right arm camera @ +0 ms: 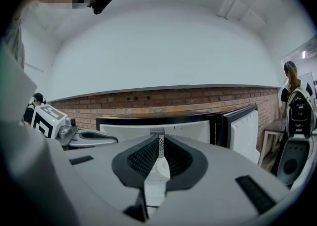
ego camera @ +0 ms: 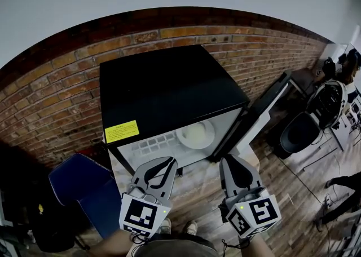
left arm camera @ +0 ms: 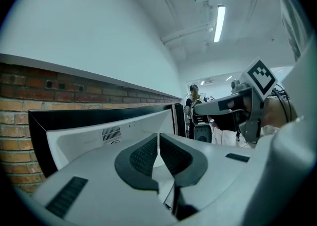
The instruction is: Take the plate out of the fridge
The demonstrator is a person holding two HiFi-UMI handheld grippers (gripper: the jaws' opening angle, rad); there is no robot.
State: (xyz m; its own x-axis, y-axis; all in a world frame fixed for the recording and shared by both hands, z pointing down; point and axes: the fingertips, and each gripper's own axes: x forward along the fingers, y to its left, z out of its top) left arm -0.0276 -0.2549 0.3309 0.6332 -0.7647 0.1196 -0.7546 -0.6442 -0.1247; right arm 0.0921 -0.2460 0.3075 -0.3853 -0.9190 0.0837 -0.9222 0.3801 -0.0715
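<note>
My left gripper [ego camera: 163, 164] and right gripper [ego camera: 230, 163], both closed and empty, hover at lower center; the plate [ego camera: 196, 134] sits in the open fridge [ego camera: 169, 87].

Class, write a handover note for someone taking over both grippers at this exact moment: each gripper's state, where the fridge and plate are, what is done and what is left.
Left gripper: fingers together, nothing held, in front of the fridge.
Right gripper: fingers together, nothing held, beside the left one.
Fridge: against the brick wall, its door swung open to the right.
Plate: inside the fridge on the shelf, untouched.
Done: the door is open.
Left: open a gripper, reach in, grip the plate's rim and bring it out level.
</note>
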